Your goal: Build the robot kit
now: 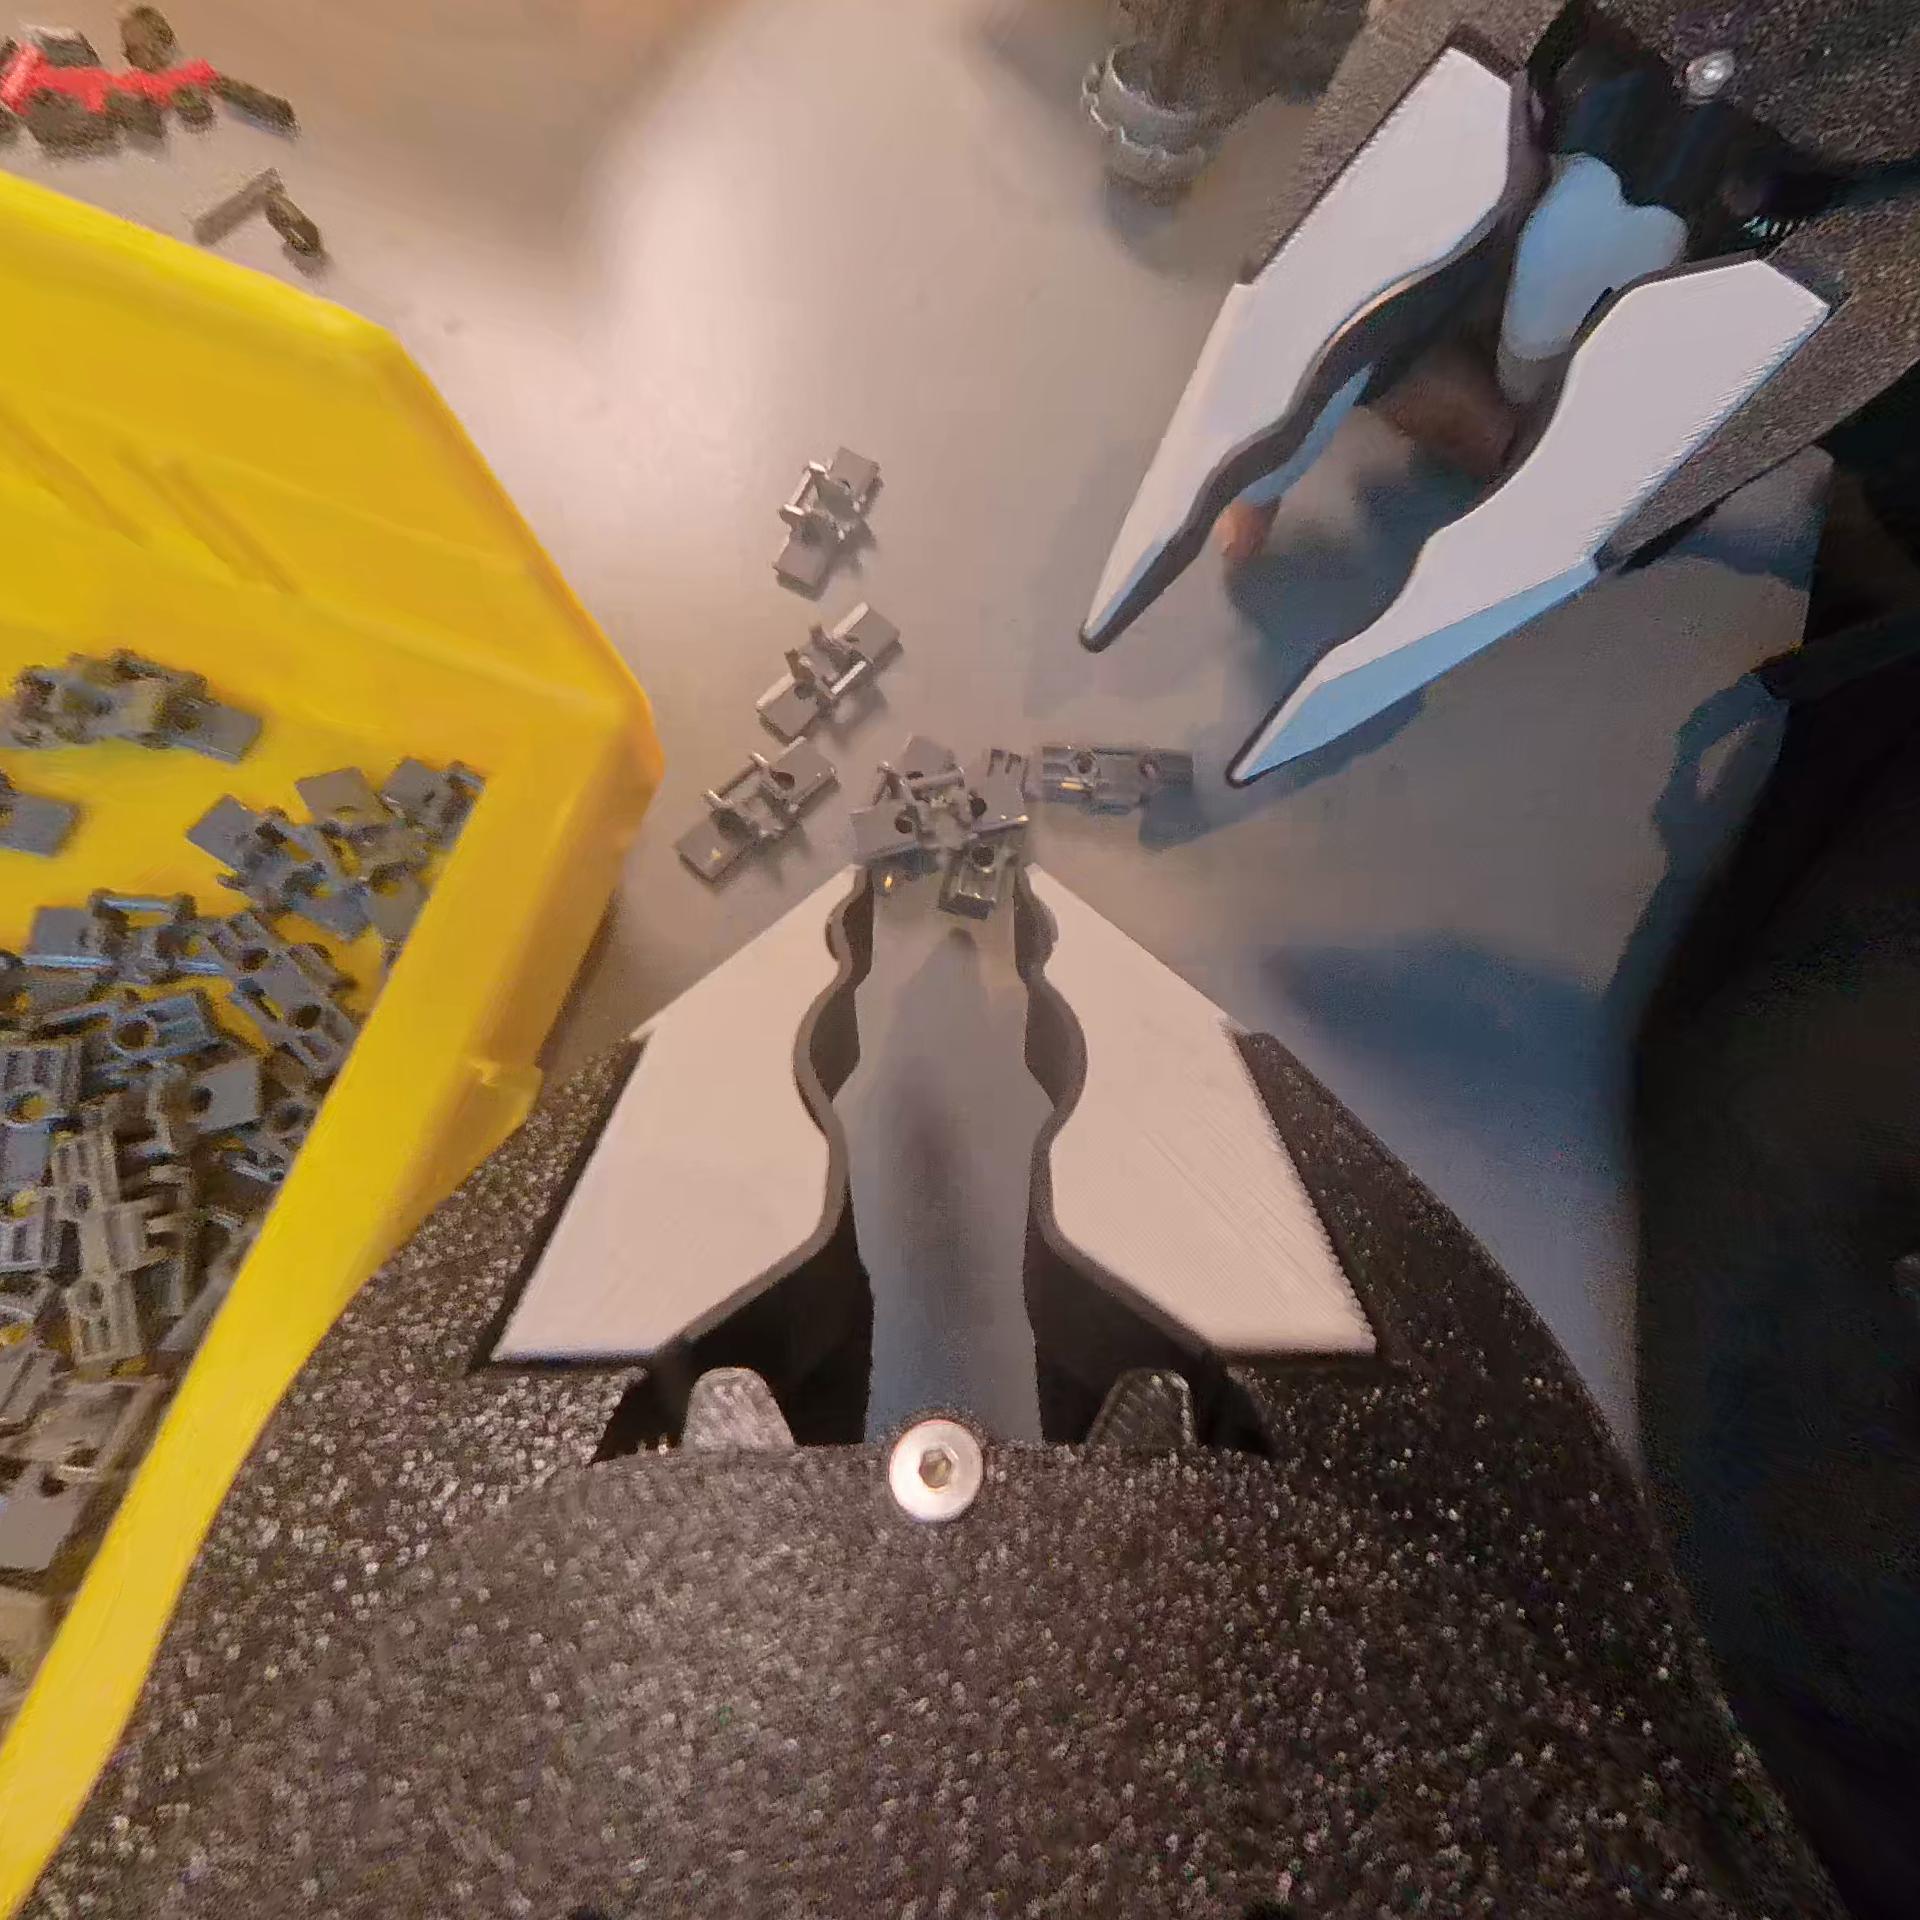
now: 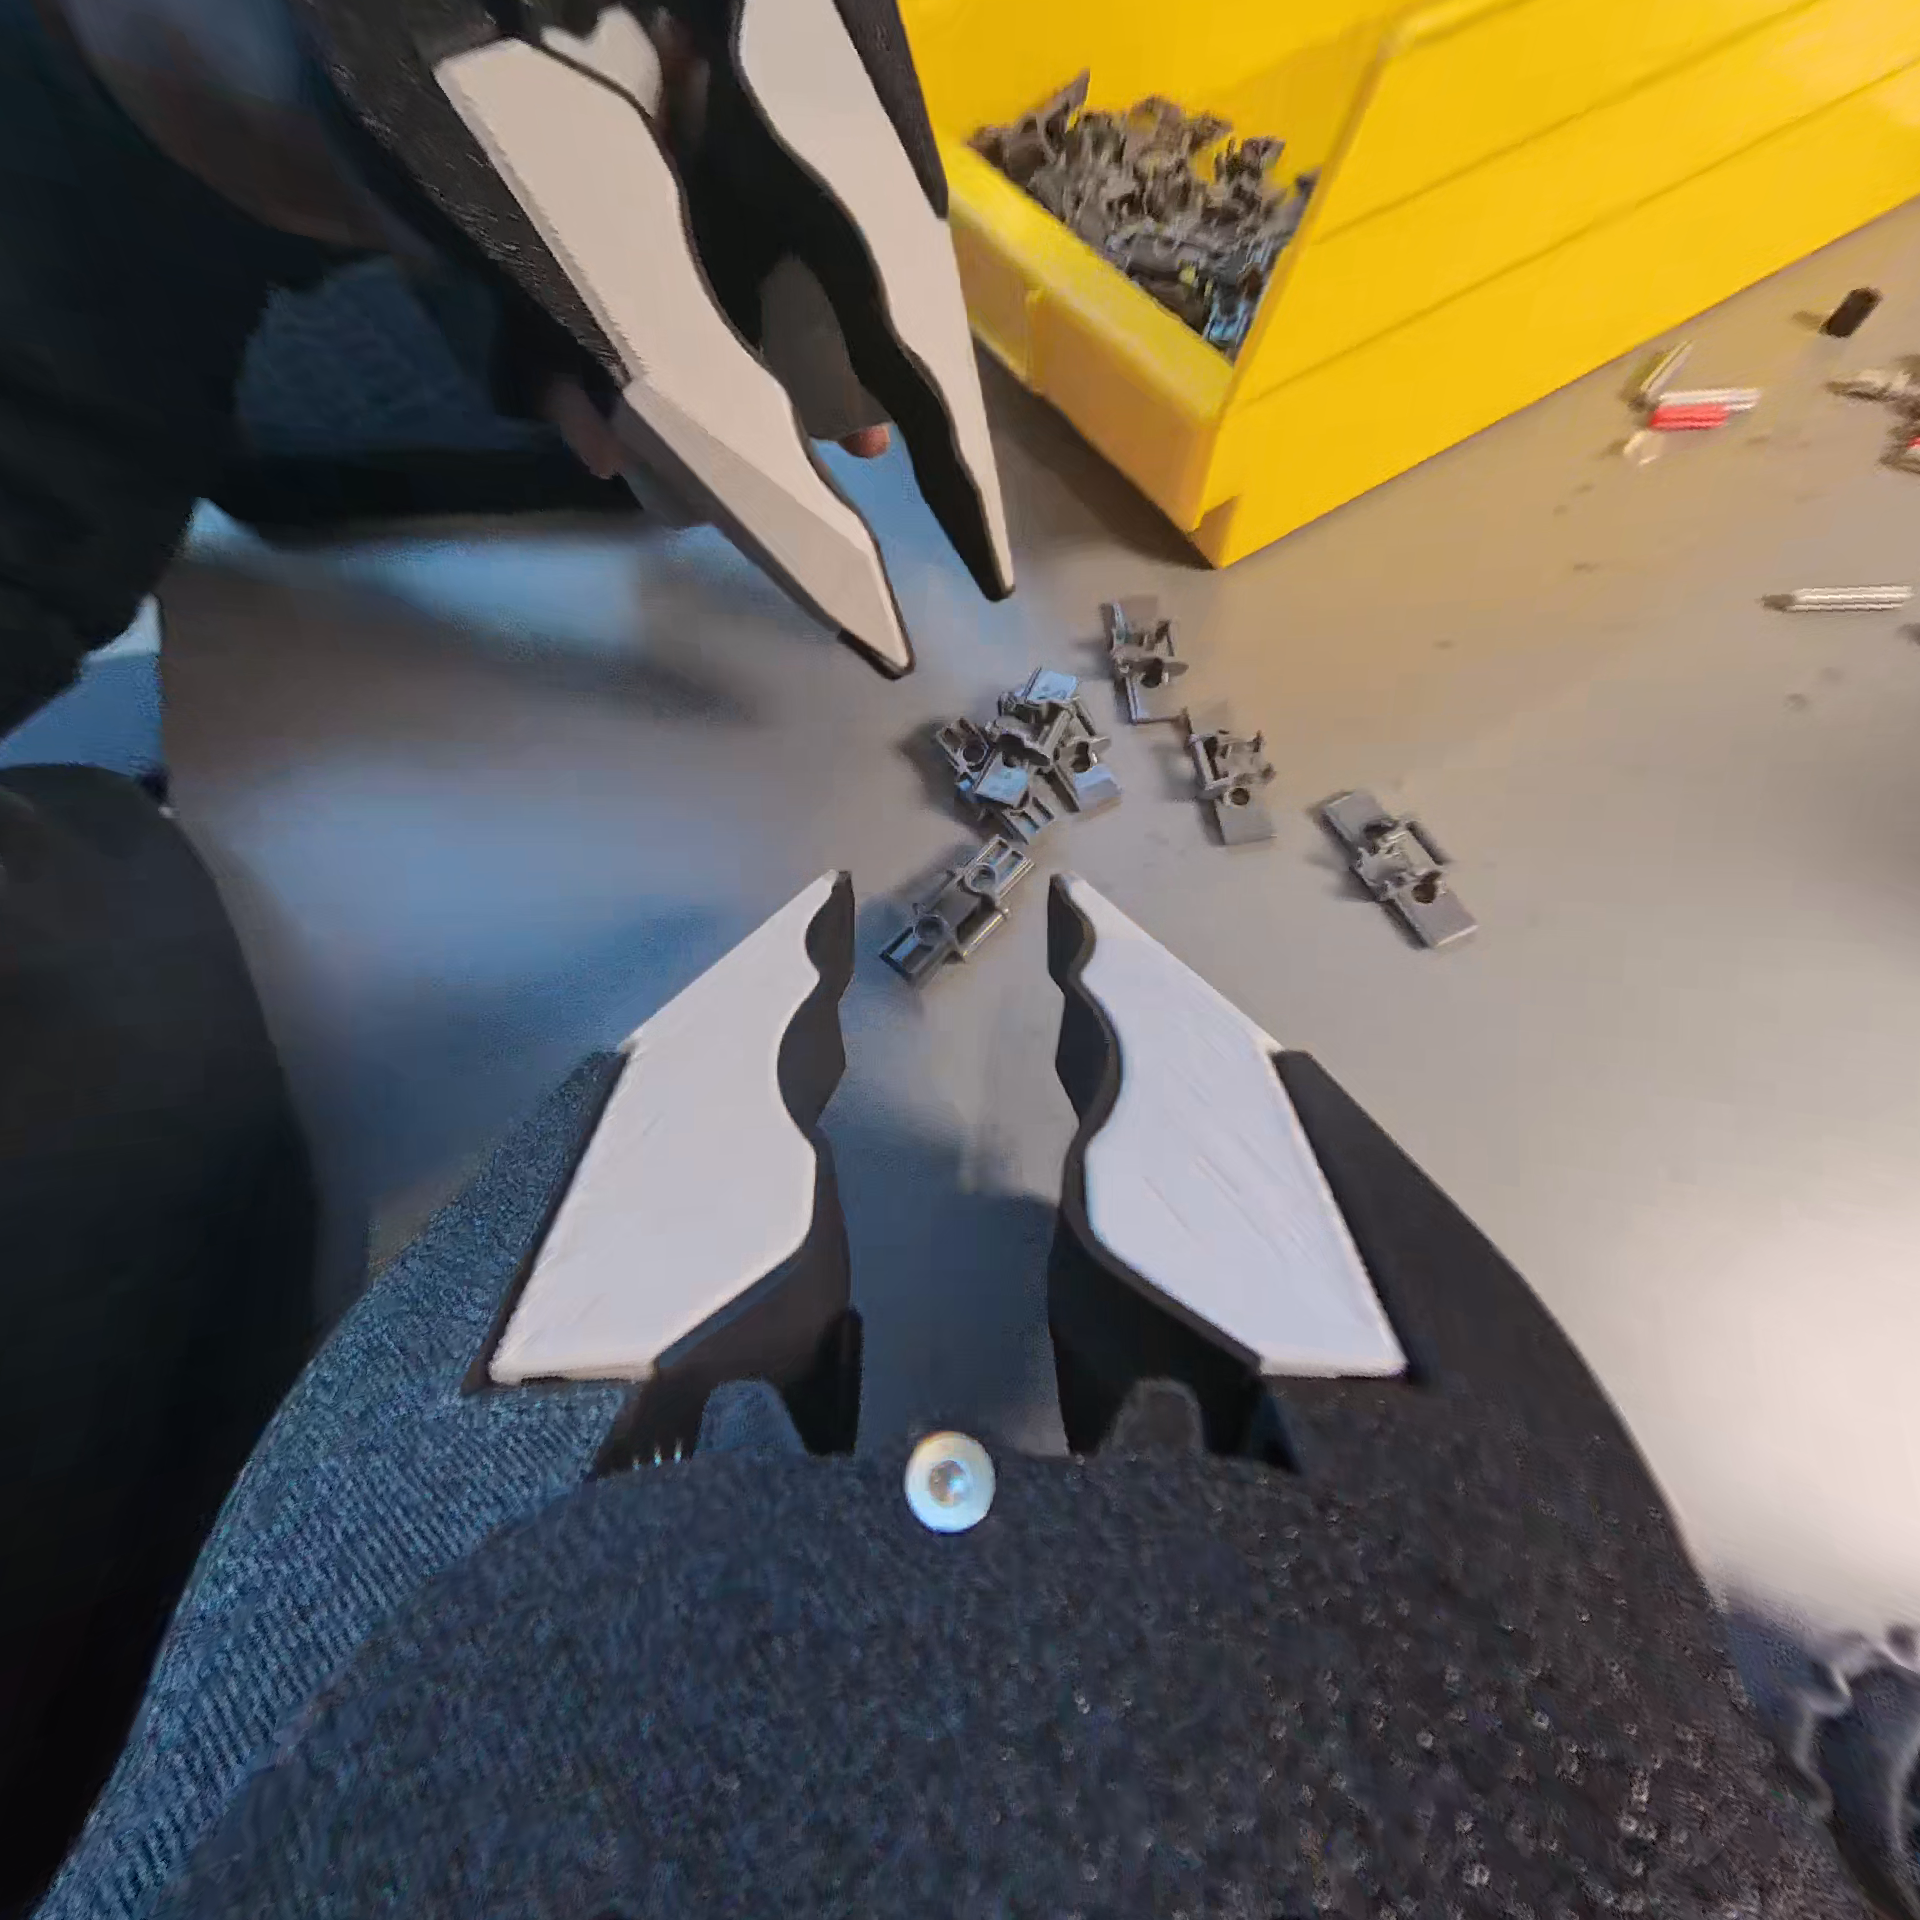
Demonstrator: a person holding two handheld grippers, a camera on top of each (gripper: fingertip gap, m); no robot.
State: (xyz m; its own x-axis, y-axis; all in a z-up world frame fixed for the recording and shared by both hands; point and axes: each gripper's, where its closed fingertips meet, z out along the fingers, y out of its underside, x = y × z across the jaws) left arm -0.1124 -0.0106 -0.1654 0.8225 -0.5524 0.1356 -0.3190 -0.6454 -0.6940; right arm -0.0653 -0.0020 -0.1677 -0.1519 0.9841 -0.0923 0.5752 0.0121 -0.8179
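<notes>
Left gripper (image 1: 940, 883), fingers parted, tips just above a heap of small grey plastic clips (image 1: 935, 821) on the grey table (image 1: 644, 395). Right gripper (image 2: 948, 914), fingers parted, a single grey clip (image 2: 956, 914) flat between its tips, contact unclear. Three more clips (image 1: 831, 665) lie in a row beside the yellow bin (image 1: 343, 540), which holds many alike.

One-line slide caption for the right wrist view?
Open right hand-held gripper poised at a single grey clip, clip pile and yellow bin beyond, left hand-held gripper opposite.

Warm indoor light, soft shadows, fisheye edges (corners smeared), slight blur
</notes>
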